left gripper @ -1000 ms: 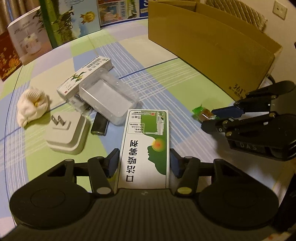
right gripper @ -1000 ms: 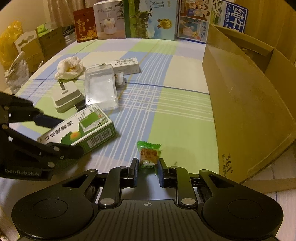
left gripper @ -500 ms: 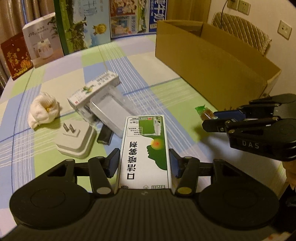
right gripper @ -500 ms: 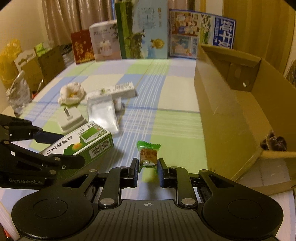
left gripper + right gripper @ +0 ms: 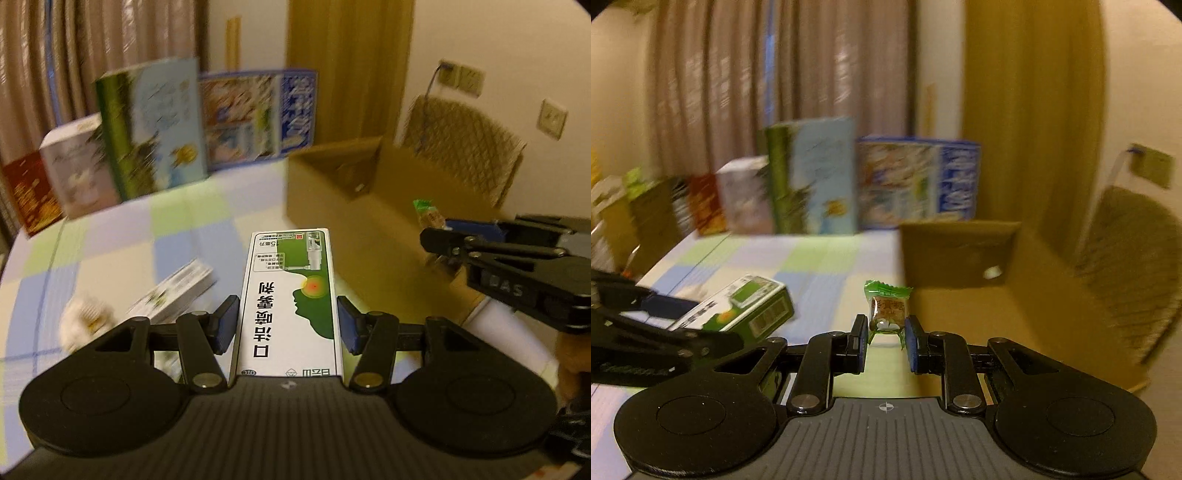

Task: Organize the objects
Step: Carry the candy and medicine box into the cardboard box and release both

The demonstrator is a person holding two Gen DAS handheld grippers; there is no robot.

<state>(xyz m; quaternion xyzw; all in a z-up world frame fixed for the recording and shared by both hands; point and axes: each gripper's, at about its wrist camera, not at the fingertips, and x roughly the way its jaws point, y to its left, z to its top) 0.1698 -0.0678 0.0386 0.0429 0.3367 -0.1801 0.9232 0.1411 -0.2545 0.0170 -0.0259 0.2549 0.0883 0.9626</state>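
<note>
— Jaws first: what have I got on each side?

— Both sets are closed on something. My left gripper (image 5: 286, 325) clamps the medicine box (image 5: 290, 295) by its long sides; my right gripper (image 5: 886, 332) pinches the wrapped candy (image 5: 887, 310) by its lower end.

— Describe the two items for me.

— On the medicine box I see a white and green top face with a green head silhouette, a red-and-yellow spot at the throat and large black characters. It lies flat between the fingers, jutting forward. My other catch, the candy, is brown inside a clear wrapper with green crimped ends, standing upright.

— How are the grippers posed?

— I hold both level, raised off the checked worktop (image 5: 122, 236), side by side. From the left view the right gripper (image 5: 439, 232) sits near the open cardboard box (image 5: 332, 192), candy (image 5: 428, 216) in front of its near wall. Background is motion-blurred; a small carton (image 5: 173, 291) and a white bundle (image 5: 83, 317) lie below on the worktop.
</note>
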